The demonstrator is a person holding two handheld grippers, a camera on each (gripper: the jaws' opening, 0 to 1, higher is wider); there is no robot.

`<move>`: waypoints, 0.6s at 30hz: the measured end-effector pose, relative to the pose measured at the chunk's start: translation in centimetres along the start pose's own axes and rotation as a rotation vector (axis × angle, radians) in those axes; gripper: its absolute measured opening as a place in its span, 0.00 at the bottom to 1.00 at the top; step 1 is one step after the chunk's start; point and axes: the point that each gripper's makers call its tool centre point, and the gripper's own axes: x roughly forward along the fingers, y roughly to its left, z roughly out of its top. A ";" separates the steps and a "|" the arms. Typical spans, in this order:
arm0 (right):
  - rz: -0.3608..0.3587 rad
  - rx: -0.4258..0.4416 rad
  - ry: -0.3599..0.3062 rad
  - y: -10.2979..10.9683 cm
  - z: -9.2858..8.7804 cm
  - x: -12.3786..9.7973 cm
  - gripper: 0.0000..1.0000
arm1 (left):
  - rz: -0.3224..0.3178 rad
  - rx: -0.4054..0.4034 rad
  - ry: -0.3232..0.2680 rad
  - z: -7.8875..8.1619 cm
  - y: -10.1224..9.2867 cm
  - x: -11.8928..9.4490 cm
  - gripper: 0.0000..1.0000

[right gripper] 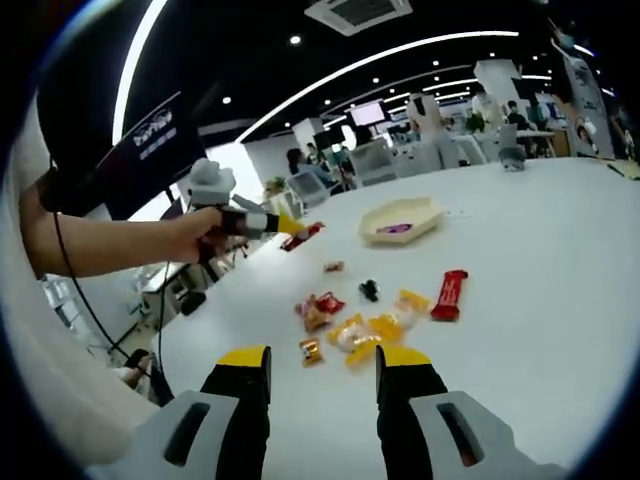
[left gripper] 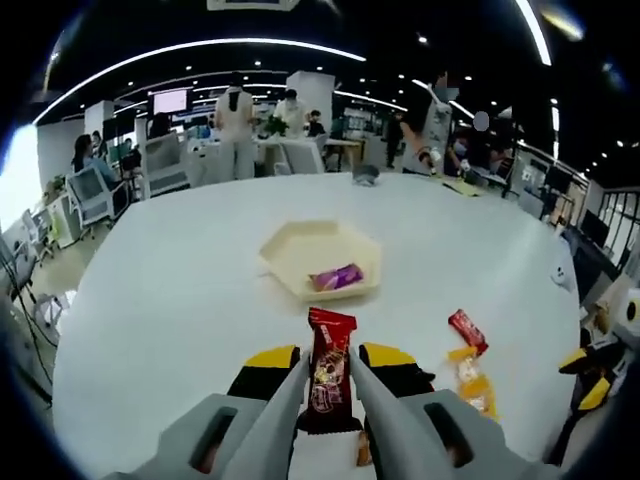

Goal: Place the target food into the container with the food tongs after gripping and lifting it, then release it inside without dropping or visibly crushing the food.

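we hold the red snack bar (left gripper: 330,370), a light, crinkly, slippery wrapper, by its lower half in the closed left tool (left gripper: 328,385), just short of the tray (left gripper: 290,250); the right tool (right gripper: 322,372) gapes empty.

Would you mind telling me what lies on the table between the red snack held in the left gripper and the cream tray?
Nothing: in the left gripper view, bare white table separates the red snack from the cream tray.
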 end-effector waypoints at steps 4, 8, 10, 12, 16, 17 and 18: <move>-0.003 0.034 -0.016 -0.4 0.1 -0.4 0.42 | -0.003 -0.003 -0.002 0.3 -0.2 0.3 0.22; -0.009 0.083 -0.033 -0.8 0.5 -0.9 0.43 | -0.011 -0.023 -0.020 1.5 -0.7 0.7 0.22; -0.007 0.090 -0.030 -0.7 0.6 -1.1 0.43 | -0.019 -0.033 -0.038 2.3 -0.8 1.1 0.22; -0.007 0.083 -0.028 -0.7 0.7 -1.1 0.43 | -0.028 -0.028 -0.052 3.0 -1.1 1.5 0.22; -0.020 0.079 -0.039 -0.9 1.0 -0.9 0.44 | -0.048 -0.021 -0.063 3.8 -1.4 2.1 0.22; -0.026 0.086 -0.040 -1.0 1.0 -0.9 0.44 | -0.055 -0.021 -0.063 3.9 -1.5 2.4 0.22; -0.031 0.088 -0.041 -0.9 0.9 -0.9 0.44 | -0.061 -0.016 -0.061 4.0 -1.6 2.7 0.22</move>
